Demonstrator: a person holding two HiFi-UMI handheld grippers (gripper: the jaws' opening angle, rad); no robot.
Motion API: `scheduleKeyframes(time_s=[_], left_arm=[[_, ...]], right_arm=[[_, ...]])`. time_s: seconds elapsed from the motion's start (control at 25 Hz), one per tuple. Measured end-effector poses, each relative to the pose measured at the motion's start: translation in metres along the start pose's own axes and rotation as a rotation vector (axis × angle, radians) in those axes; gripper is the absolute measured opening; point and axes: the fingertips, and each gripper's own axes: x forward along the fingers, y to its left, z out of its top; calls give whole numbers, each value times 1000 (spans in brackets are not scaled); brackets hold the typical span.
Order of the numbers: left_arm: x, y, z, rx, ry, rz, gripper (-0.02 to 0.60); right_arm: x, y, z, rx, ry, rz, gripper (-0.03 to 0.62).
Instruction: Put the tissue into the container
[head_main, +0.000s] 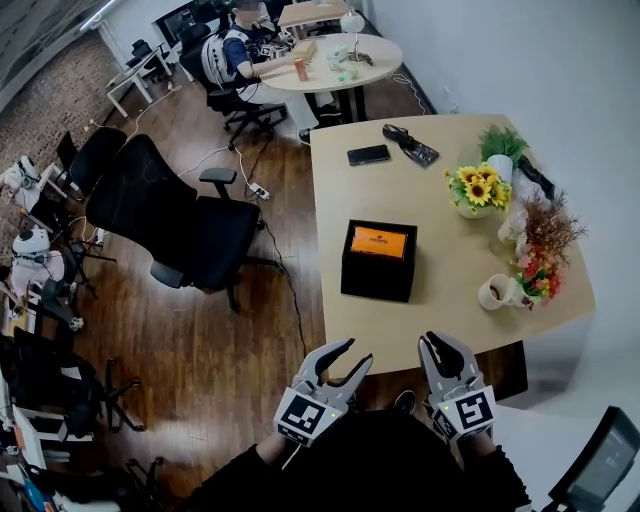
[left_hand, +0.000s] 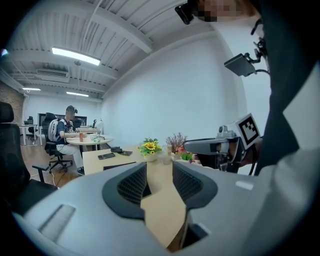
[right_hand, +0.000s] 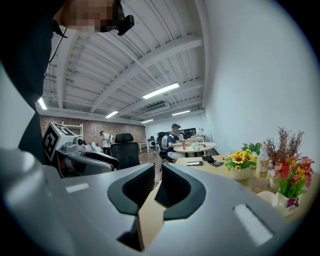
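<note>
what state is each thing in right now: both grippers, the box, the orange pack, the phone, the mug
left gripper: jaws slightly apart, nothing between them
right gripper: jaws shut, empty
orange pack: lying flat at the top of the box, untouched
black box: upright, no gripper near it
phone: lying flat, screen dark
mug: upright

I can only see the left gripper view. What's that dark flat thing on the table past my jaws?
Observer: A black box. The head view shows an orange packet sitting in its open top.
Operator: Is my other gripper holding something?
Observer: No, the right gripper has its jaws together, with nothing between them.
Operator: Any cup there?
Observer: Yes, a white mug stands by the red flowers, right of the box.
</note>
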Motion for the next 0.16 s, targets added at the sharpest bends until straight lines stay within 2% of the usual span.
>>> scheduleKeyframes(time_s=[0.16], left_arm=[[4,3,3,-7,-21,4,144]], right_arm=[[2,-2,-2,-6,2,6,46]])
